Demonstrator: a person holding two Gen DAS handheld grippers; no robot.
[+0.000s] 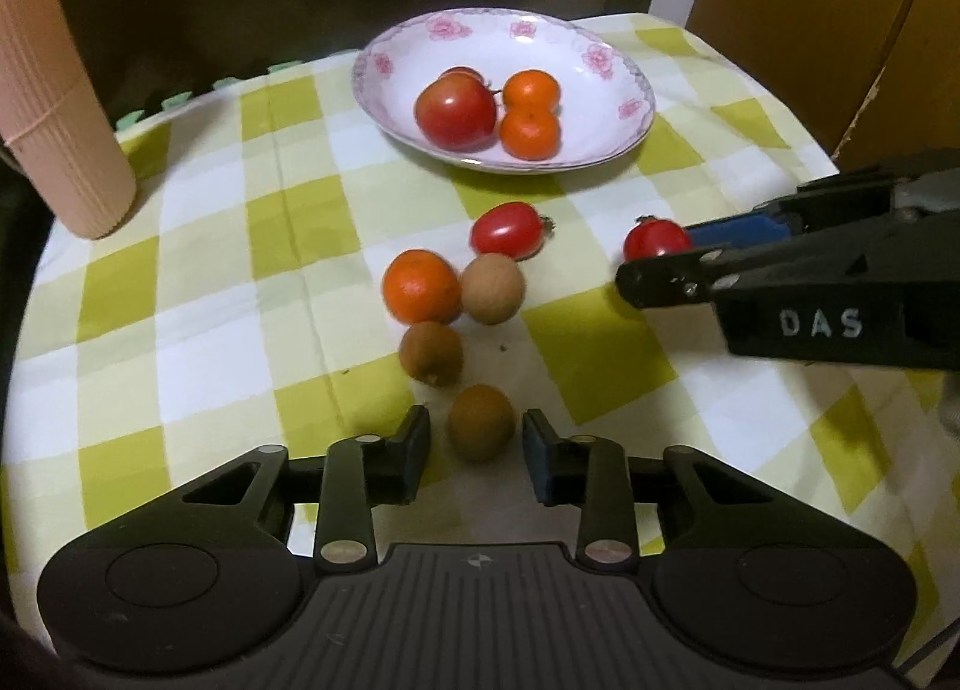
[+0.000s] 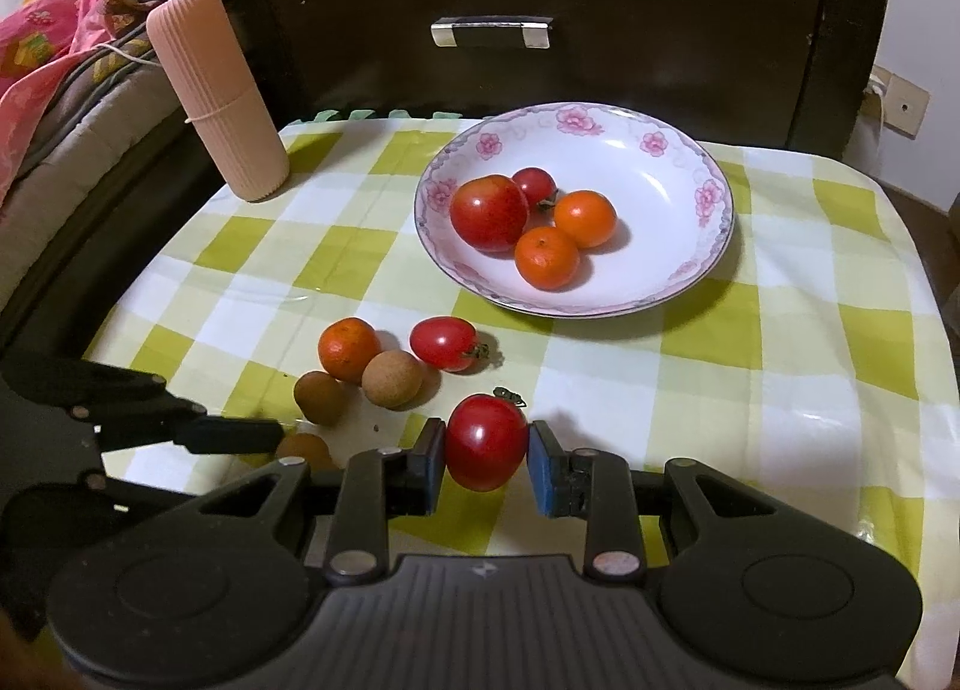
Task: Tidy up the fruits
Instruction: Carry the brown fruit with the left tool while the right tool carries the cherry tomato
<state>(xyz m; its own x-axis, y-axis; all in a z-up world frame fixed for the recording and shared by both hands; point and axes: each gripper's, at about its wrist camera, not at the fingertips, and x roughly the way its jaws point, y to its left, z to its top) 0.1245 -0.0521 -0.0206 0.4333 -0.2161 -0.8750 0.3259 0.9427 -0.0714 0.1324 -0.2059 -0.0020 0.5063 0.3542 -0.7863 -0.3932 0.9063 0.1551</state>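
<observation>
A flowered white plate (image 1: pixel 606 108) (image 2: pixel 678 180) holds a big tomato (image 1: pixel 456 111), a small one behind it and two oranges (image 1: pixel 530 114). On the checked cloth lie an orange (image 1: pixel 420 287), a plum tomato (image 1: pixel 509 230), a pale round fruit (image 1: pixel 493 288) and a brown kiwi (image 1: pixel 431 353). A second brown kiwi (image 1: pixel 481 422) sits between the pads of my left gripper (image 1: pixel 477 441), with a small gap on each side. My right gripper (image 2: pixel 486 462) is shut on a red tomato (image 2: pixel 486 441) (image 1: pixel 655 239) resting on the cloth.
A pink ribbed cylinder (image 1: pixel 54 108) (image 2: pixel 219 96) stands at the table's far left corner. Behind the table is a dark drawer front with a handle (image 2: pixel 491 32). Bedding (image 2: pixel 54 66) lies left, a wooden door (image 1: pixel 810 18) right.
</observation>
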